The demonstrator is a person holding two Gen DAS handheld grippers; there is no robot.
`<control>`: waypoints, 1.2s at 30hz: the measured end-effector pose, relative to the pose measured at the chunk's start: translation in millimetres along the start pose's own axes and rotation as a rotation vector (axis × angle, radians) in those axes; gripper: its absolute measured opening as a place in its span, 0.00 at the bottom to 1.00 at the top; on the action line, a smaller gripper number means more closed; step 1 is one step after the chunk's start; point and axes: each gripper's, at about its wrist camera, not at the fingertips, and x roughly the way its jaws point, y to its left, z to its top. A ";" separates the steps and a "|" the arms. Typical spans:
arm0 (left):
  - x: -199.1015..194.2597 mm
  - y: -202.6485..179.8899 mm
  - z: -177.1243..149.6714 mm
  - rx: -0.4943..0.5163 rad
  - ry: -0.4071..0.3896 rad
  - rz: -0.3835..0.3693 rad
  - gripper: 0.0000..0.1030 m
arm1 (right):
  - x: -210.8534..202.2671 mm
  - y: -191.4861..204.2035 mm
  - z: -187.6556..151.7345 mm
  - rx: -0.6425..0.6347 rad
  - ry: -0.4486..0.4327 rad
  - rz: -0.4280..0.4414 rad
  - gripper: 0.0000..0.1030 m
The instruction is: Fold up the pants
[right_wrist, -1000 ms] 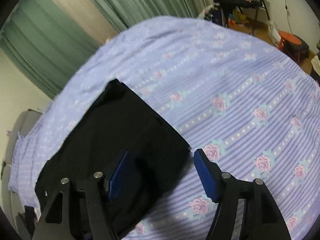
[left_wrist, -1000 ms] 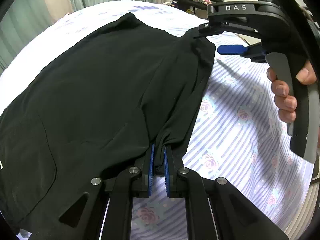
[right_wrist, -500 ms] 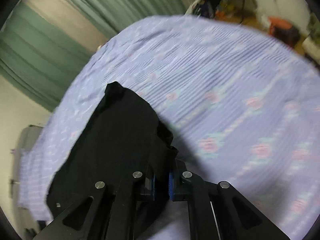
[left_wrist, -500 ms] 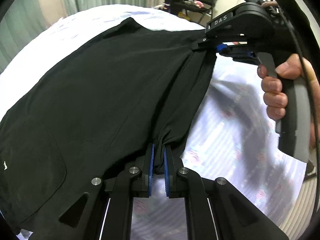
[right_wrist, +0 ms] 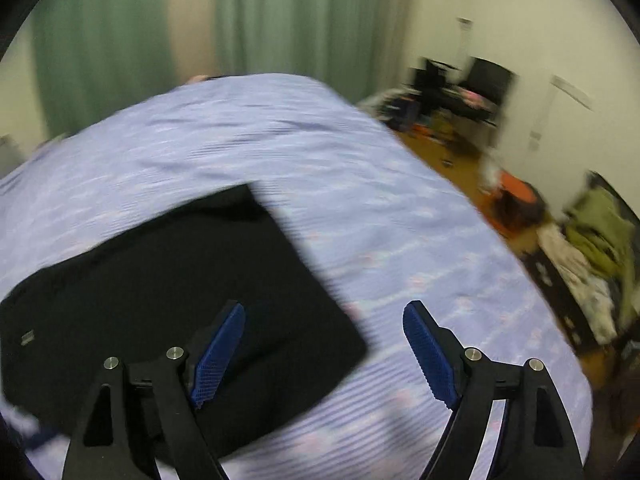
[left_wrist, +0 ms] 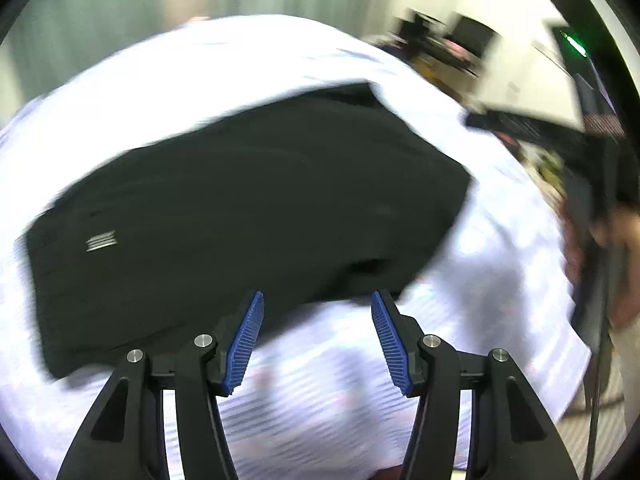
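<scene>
Black pants [left_wrist: 248, 208] lie flat on the striped, flower-printed bedsheet [left_wrist: 500, 272] as a compact, roughly rectangular bundle, with a small white label showing near their left end. In the right wrist view the same bundle has straight edges and a squared corner toward the right side of the bed, with no leg trailing out of it. Both pictures are blurred, so the number of layers cannot be told.

The left gripper [left_wrist: 316, 336] hovers over the near edge of the pants with its blue pads spread apart and nothing between them. The right gripper [right_wrist: 324, 354] is likewise spread wide and empty, one pad above the cloth and the other over bare sheet beside the pants' right edge.

Judging by the tidy outline and both tools holding nothing, the fold looks set down and the task appears close to finished. What may be left is one more fold to shorten the bundle, or a light smoothing of the top.
</scene>
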 end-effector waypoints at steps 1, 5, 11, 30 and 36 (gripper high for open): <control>-8.8 18.0 -1.1 -0.034 -0.010 0.034 0.57 | -6.3 19.0 0.2 -0.031 0.003 0.050 0.80; -38.7 102.3 -13.2 -0.160 -0.055 0.168 0.63 | -21.8 86.7 -9.2 -0.130 0.011 0.206 0.80; -46.3 215.8 -4.2 -0.205 -0.113 0.170 0.63 | -23.9 197.1 -21.0 -0.230 0.043 0.412 0.80; 38.3 292.3 25.9 -0.383 -0.043 -0.047 0.31 | 21.6 295.4 -43.5 -0.235 0.170 0.561 0.80; 21.5 294.1 29.3 -0.367 -0.090 -0.001 0.11 | 14.7 301.0 -40.7 -0.244 0.150 0.579 0.79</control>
